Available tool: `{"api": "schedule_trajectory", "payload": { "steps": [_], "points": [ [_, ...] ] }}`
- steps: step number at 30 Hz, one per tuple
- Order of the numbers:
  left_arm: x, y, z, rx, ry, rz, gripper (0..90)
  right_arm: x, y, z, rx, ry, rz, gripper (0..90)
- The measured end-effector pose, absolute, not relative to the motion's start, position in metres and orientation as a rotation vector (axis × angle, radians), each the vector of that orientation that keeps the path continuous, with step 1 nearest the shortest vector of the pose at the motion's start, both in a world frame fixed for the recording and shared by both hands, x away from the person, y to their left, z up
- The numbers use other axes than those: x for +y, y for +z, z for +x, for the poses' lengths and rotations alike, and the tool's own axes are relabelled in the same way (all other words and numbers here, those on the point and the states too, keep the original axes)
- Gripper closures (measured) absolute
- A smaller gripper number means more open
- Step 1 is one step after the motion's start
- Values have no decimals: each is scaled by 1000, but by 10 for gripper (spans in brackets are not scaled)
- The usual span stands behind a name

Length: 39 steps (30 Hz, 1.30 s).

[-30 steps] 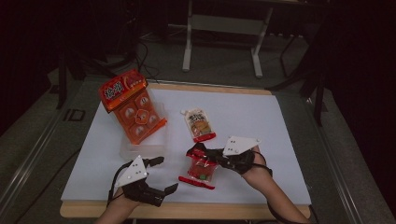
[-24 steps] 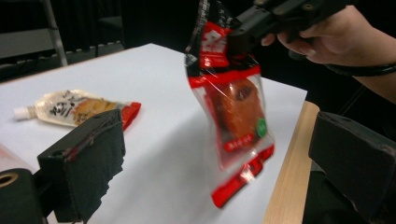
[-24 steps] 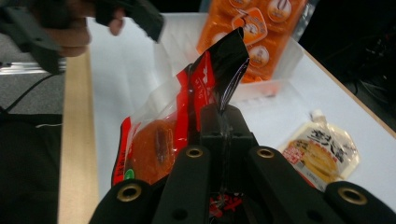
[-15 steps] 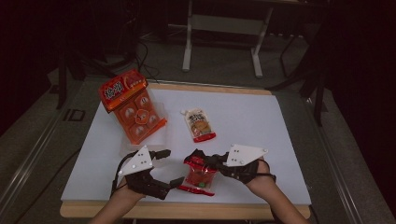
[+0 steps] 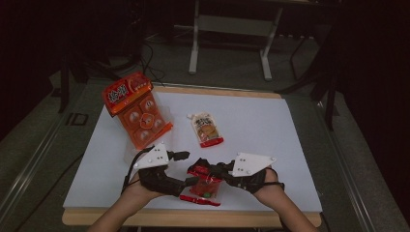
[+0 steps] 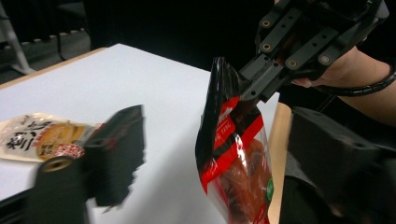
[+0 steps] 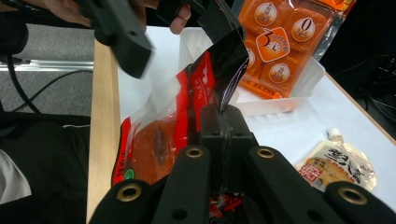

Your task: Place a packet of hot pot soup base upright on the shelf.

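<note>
The red snack pouch (image 5: pixel 203 186) was at the near edge of the counter (image 5: pixel 270 130), roughly at mid-width, held up off the surface with its lower end hanging toward the counter's wooden lip. The right tool (image 5: pixel 209 170) was clamped shut on the pouch's black top seam; in the right gripper view (image 7: pixel 223 122) both jaws met on the crimped film. The pouch (image 6: pixel 233 154) hung nearly upright from that grip, its clear window showing reddish contents.

The left tool (image 5: pixel 186 169) stood just left of the pouch, jaws apart. They had just been closing, with the pouch (image 7: pixel 182 126) between them but not pressed; in the left gripper view 1 jaw stood left of the pouch and the other right of it, each with a gap.

Toward the far left corner of the counter an orange multi-pack (image 5: pixel 135 108) rested in a clear tray (image 7: pixel 280 100). A pale sauce sachet (image 5: pixel 207 129) lay flat near the counter's middle, well apart from both tools.
</note>
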<state>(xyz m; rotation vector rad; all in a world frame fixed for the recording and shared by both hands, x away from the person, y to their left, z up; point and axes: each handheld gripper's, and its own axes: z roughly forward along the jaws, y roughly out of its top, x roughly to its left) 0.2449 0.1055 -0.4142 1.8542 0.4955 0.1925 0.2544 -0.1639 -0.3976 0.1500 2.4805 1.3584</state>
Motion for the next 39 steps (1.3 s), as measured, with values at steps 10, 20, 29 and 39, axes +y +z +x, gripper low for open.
{"api": "schedule_trajectory", "payload": {
  "steps": [10, 20, 29, 39],
  "points": [
    [97, -412, 250, 416, 152, 1905, 618, -158, -401, 253, 2500, 1344, 121, 898],
    [99, -413, 257, 360, 118, 1960, 856, -156, -403, 255, 2514, 1330, 115, 895],
    [106, -410, 258, 291, 100, 1939, 884, -157, -403, 255, 2501, 1403, 120, 841],
    [110, -405, 256, 270, 133, 1916, 887, -165, -398, 258, 2437, 1499, 188, 575]
  ]
}}
